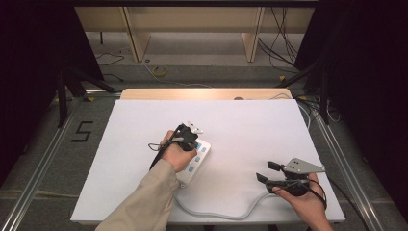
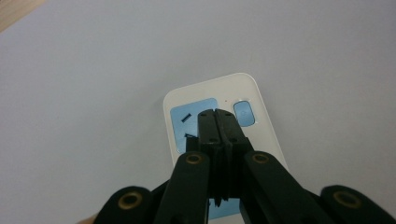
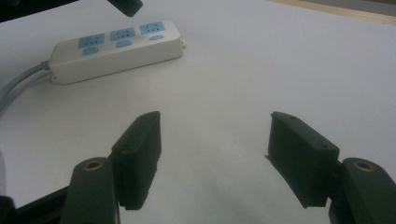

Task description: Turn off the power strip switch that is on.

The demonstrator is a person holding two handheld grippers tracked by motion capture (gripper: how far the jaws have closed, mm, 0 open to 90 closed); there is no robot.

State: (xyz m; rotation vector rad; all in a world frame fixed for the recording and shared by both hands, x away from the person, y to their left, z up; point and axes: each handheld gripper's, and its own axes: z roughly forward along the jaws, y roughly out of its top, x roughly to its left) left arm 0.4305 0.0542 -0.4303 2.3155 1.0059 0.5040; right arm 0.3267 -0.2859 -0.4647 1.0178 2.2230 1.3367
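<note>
A white power strip (image 1: pixel 200 155) with blue sockets lies near the middle of the white table (image 1: pixel 250 125), and its grey cable (image 1: pixel 216 211) curls toward the front edge. My left gripper (image 1: pixel 191 140) is shut with nothing between its jaws. In the left gripper view its tips (image 2: pixel 215 114) sit over the end socket (image 2: pixel 187 116), beside a blue switch (image 2: pixel 244 113) on the power strip (image 2: pixel 261 140); whether they touch it I cannot tell. My right gripper (image 1: pixel 267 172) stands open at the front right. In the right gripper view the right gripper (image 3: pixel 215 119) faces the power strip (image 3: pixel 116 49) with bare table between.
The table's wooden back edge (image 1: pixel 202 93) lies beyond the white sheet. Behind it stand wooden shelf legs (image 1: pixel 137 38) with cables on the floor (image 1: pixel 279 53). Metal rails (image 1: pixel 43 159) run along both sides, and a "5" mark (image 1: pixel 82 131) is on the floor at left.
</note>
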